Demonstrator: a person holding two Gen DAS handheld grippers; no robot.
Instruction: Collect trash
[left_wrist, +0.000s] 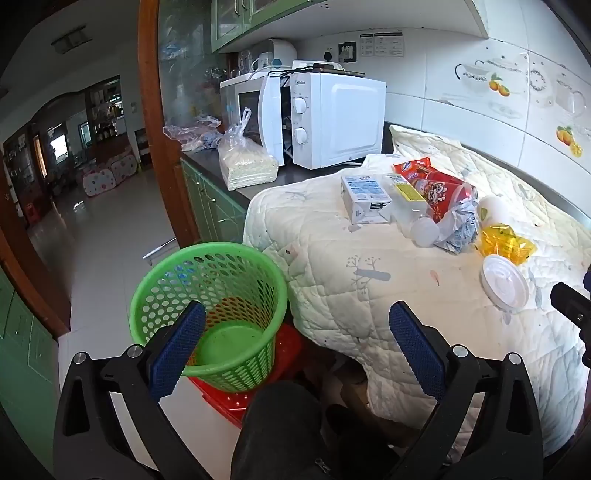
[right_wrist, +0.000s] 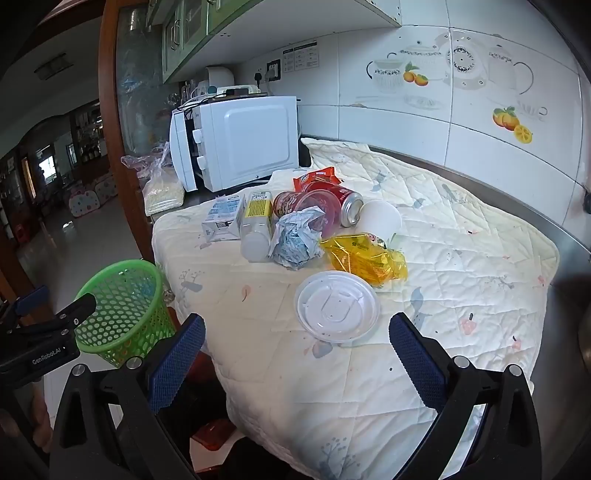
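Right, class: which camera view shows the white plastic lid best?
The right wrist view: the white plastic lid lies near and whole, its moulded top readable. The left wrist view shows the lid far to the side, smaller and distorted.

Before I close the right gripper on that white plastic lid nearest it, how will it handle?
The white plastic lid looks thin, so probably light and bendy. It lies flat on the soft quilted cloth, so the fingers may slide over it. The right gripper, open, likely needs an edge.
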